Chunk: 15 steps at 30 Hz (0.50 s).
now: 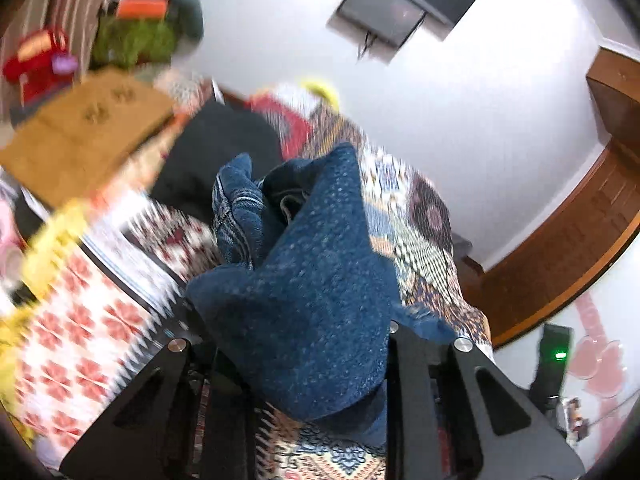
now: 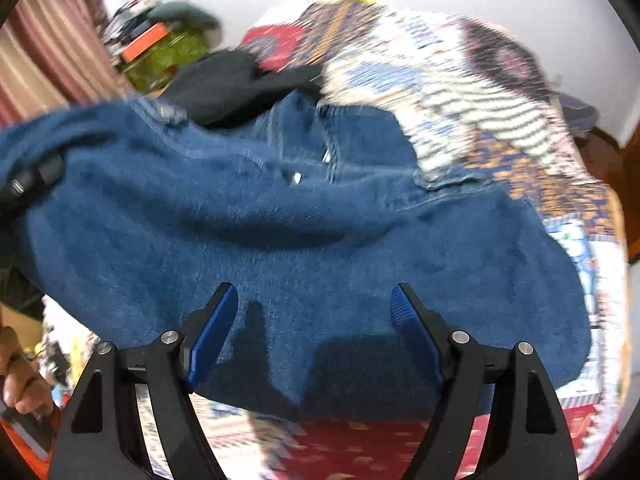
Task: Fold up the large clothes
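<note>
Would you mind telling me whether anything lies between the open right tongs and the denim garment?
Nothing visible does: the right tongs hang open directly over the denim garment, with only bare cloth showing between the pads.

ahead of my left gripper i see a white wall, a wall-mounted television and a wooden door frame to its right.

Rumpled blue denim garment, partly lifted

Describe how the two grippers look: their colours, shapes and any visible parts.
The right gripper has black, triangular cut-out arms with round silver bolts and ribbed blue pads on its fingers. The left gripper has the same black cut-out arms and silver bolts; its pads are hidden by the blue denim garment.
</note>
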Each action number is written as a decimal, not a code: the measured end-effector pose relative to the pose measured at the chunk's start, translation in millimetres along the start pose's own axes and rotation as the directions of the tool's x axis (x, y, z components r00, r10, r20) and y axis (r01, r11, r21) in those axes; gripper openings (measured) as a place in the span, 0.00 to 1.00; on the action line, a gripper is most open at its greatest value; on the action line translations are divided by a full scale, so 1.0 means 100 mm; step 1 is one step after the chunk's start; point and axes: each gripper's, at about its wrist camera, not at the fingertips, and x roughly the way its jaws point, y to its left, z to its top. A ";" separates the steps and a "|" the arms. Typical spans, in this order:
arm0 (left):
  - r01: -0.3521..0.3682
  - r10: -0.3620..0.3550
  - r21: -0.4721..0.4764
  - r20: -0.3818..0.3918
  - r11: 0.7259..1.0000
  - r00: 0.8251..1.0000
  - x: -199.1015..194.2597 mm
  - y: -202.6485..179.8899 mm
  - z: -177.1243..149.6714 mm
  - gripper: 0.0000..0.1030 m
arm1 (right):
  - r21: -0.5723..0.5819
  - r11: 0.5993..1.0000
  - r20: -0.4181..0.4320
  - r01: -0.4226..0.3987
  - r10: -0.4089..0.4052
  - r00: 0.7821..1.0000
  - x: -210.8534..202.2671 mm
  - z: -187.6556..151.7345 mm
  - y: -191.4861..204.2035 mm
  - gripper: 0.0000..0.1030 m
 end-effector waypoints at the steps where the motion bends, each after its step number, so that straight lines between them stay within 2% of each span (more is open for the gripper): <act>1: -0.018 0.017 0.014 0.032 1.000 0.999 -0.11 -0.01 0.03 0.22 | -0.011 0.999 -0.029 -0.031 0.030 0.999 0.11 -0.02 0.10 0.74; 5: -0.054 0.051 0.045 0.070 0.998 0.996 -0.29 0.02 0.12 0.22 | -0.010 0.994 -0.090 -0.105 0.103 0.991 0.43 -0.09 0.35 0.74; 7: -0.091 0.086 0.081 0.069 0.993 0.994 -0.26 -0.06 0.09 0.22 | -0.011 0.994 -0.111 -0.105 0.103 0.988 0.49 -0.08 0.35 0.74; 9: -0.118 0.111 0.112 0.067 0.987 0.992 -0.22 -0.15 0.04 0.22 | -0.007 0.989 -0.125 -0.149 0.147 0.981 0.46 -0.07 0.28 0.74; 12: -0.123 0.112 0.166 0.075 0.978 0.991 -0.19 -0.29 0.01 0.22 | 0.042 0.977 -0.097 -0.208 0.211 0.973 0.26 -0.09 0.04 0.74; 15: -0.109 0.094 0.233 0.075 0.966 0.993 -0.09 -0.56 -0.04 0.22 | 0.056 0.982 -0.021 -0.179 0.181 0.983 -0.04 -0.12 -0.25 0.74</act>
